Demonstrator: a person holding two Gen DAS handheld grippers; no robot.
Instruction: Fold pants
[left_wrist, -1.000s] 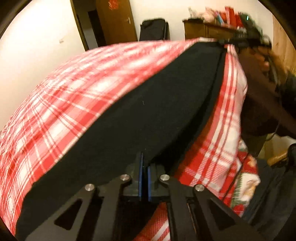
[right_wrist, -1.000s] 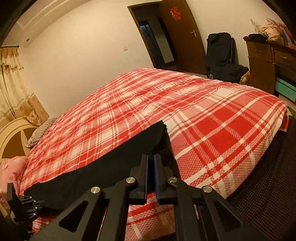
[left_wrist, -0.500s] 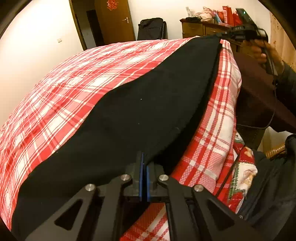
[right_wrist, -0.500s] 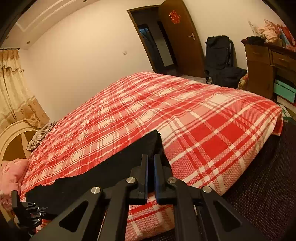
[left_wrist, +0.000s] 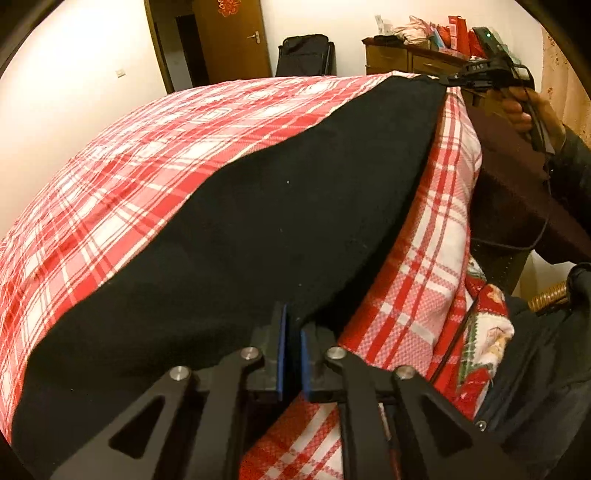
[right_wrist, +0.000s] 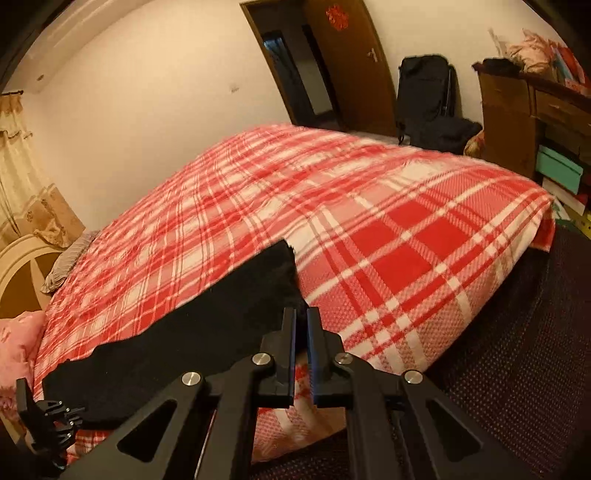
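Black pants (left_wrist: 258, 229) lie stretched along the near edge of a bed with a red and white plaid cover (left_wrist: 147, 147). My left gripper (left_wrist: 291, 314) is shut on one end of the pants at the bed's edge. My right gripper (right_wrist: 301, 317) is shut on the other end of the pants (right_wrist: 221, 317). The right gripper also shows far off in the left wrist view (left_wrist: 452, 77), held by a hand. The left gripper shows at the lower left of the right wrist view (right_wrist: 48, 417).
A brown door (right_wrist: 351, 62) and a black bag (right_wrist: 424, 92) stand behind the bed. A wooden dresser (right_wrist: 517, 118) with clutter stands at the right. A grey pillow (right_wrist: 70, 258) and a pink one lie at the headboard. Dark carpet (right_wrist: 535, 350) lies beside the bed.
Both grippers have drawn the pants back toward the near edge of the bed and lowered them. The cloth now lies flatter and more taut between them. Both grips are unchanged.
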